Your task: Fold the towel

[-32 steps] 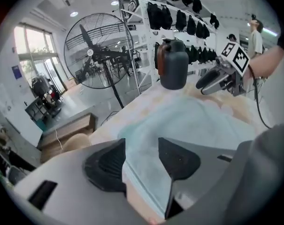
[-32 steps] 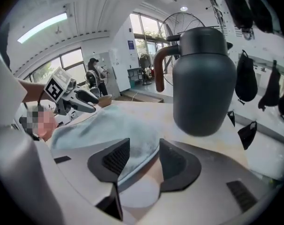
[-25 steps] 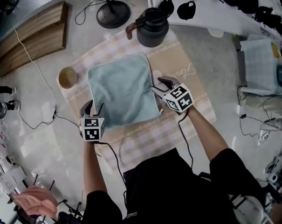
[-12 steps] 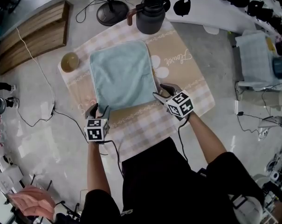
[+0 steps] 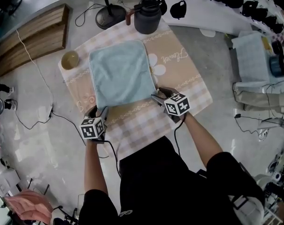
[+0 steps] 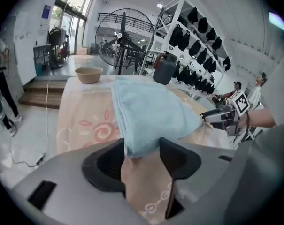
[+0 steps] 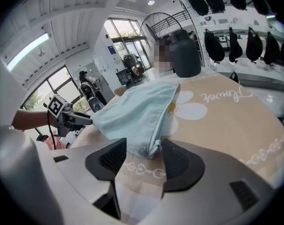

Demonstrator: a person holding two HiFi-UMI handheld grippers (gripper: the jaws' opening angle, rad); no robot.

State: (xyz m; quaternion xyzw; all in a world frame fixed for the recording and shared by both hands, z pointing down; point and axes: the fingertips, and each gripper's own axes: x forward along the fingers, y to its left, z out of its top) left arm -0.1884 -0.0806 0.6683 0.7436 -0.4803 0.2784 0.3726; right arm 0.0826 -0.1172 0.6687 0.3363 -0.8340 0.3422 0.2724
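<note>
A light blue towel (image 5: 120,74) lies folded flat on the checked tablecloth (image 5: 188,78). My left gripper (image 5: 97,111) is at the towel's near left corner, and my right gripper (image 5: 159,96) is at its near right corner. In the left gripper view that corner (image 6: 141,144) lies between the jaws of the left gripper (image 6: 142,157), which have just been opening and stand wide. In the right gripper view the other towel corner (image 7: 149,144) rests loosely between the spread jaws of the right gripper (image 7: 144,161), which have also just been opening.
A dark kettle (image 5: 147,15) stands at the cloth's far edge and a small bowl (image 5: 70,59) at its far left corner. A fan base (image 5: 110,17), a wooden pallet (image 5: 31,36) and cables lie on the floor. Racks stand to the right.
Both grippers have drawn back toward the person, to the towel's near corners. Their jaws stand wider than before.
</note>
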